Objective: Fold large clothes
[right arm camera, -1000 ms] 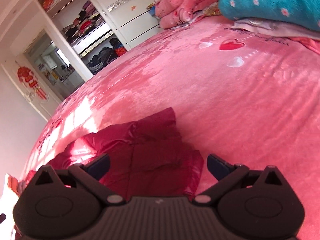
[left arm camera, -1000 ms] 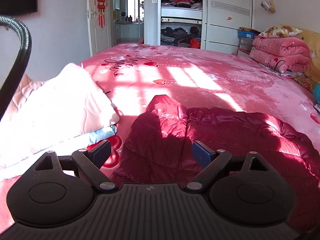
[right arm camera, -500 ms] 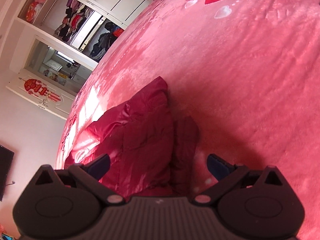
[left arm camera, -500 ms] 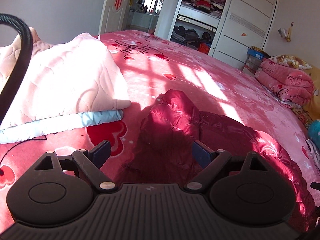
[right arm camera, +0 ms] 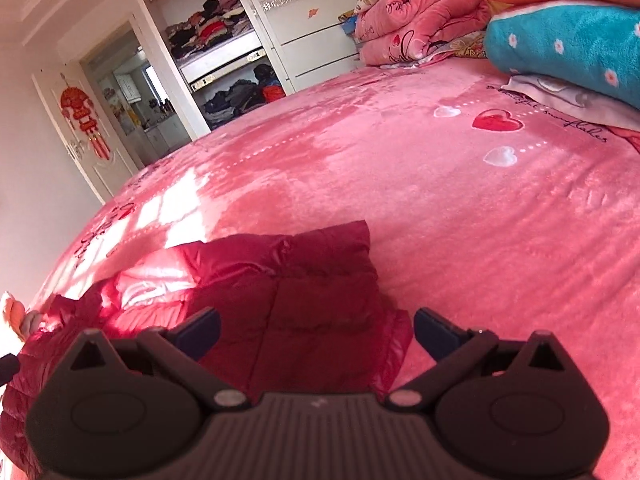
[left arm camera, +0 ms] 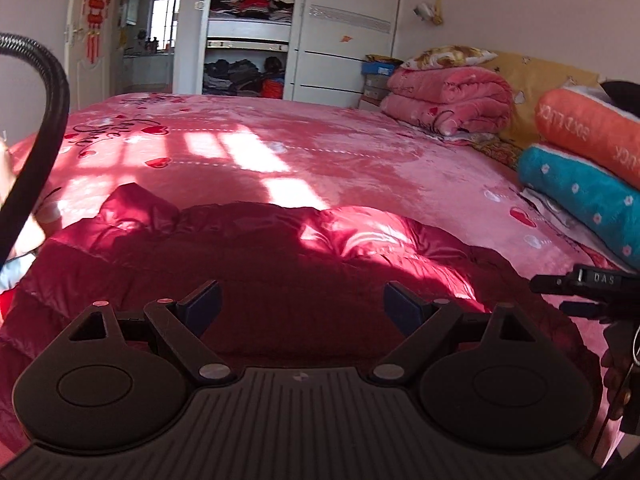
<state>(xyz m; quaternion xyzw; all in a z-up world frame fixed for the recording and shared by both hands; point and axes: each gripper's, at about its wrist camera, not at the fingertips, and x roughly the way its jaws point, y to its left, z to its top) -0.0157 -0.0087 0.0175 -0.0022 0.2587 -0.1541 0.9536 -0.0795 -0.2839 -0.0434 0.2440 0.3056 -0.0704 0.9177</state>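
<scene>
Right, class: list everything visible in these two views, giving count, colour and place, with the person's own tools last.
down jacket: one, dark red, spread on the bed's near side
bed cover: one, pink with hearts, over the whole bed
folded blanket: one, pink, far right corner
teal blanket: one, right edge
orange pillow: one, atop the teal blanket
wardrobe: one, white, open shelves of clothes, back wall
red knot ornament: one, on the door
left gripper: jaws open above the jacket
right gripper: jaws open over the jacket's right end

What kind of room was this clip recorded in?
A home bedroom, most likely: a large bed with a pink heart-print cover, folded blankets stacked by its head, and an open wardrobe full of clothes.
</scene>
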